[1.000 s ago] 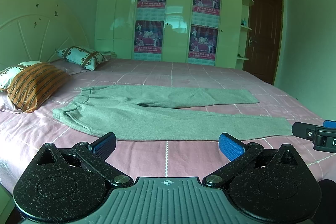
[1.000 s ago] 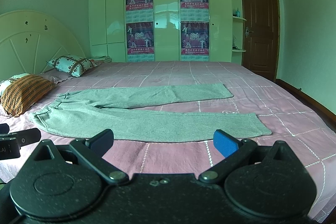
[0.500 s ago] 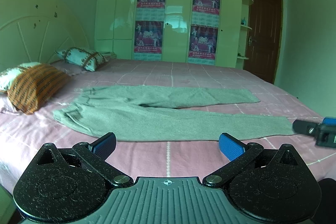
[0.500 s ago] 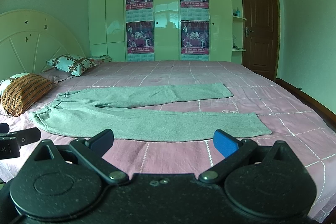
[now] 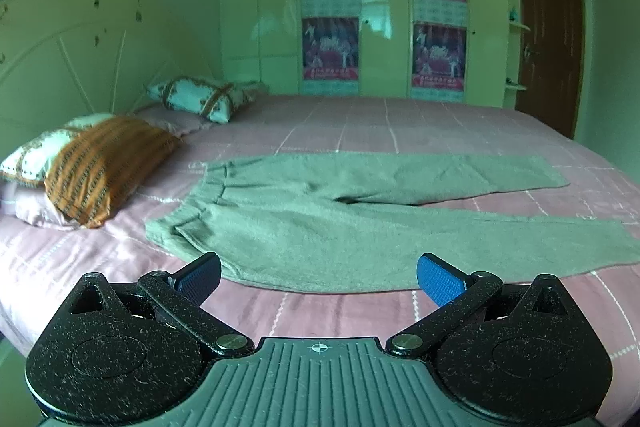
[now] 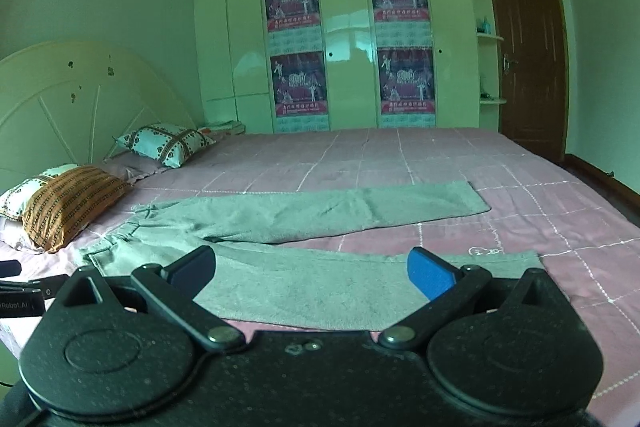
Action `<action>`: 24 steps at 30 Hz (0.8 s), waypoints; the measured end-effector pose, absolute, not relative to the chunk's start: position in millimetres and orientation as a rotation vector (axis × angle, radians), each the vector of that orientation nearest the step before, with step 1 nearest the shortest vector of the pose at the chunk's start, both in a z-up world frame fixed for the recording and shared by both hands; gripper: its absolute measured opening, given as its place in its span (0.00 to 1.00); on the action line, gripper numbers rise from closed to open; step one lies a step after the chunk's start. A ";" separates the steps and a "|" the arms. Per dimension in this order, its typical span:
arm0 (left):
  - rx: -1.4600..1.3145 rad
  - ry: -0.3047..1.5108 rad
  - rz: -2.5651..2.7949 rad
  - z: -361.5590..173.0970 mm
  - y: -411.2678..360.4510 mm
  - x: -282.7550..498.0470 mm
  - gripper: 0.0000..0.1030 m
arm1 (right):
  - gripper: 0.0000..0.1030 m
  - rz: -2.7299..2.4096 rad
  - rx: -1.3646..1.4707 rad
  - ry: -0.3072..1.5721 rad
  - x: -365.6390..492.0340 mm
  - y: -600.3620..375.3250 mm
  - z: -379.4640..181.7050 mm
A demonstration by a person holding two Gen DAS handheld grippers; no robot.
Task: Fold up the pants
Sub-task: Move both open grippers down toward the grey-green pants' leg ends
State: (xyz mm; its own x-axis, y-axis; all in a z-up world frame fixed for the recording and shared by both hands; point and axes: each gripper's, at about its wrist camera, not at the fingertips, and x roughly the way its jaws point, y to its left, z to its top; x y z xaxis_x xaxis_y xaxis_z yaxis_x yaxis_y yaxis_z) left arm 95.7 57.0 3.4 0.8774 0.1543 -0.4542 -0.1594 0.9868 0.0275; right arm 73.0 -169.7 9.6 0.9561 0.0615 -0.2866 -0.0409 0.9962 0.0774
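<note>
Ahead of both grippers' wide-spread fingers [image 5: 440, 279], grey pants [image 5: 360, 227] lie flat, legs apart, on the bed [image 5: 360, 123]; poster [image 6: 294, 3] text unreadable.

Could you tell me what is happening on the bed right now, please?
A person holding a claw in each hand is about to fold the grey pants, which lie flat on the pink bedspread with the legs spread apart. The left claw and right claw are both open, near the closer leg, gripping nothing. No fold has been made yet.
</note>
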 end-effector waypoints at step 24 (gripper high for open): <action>0.062 0.590 0.241 -27.2 277.8 400.8 0.83 | 0.65 0.235 -0.109 0.490 386.1 -96.0 -3.4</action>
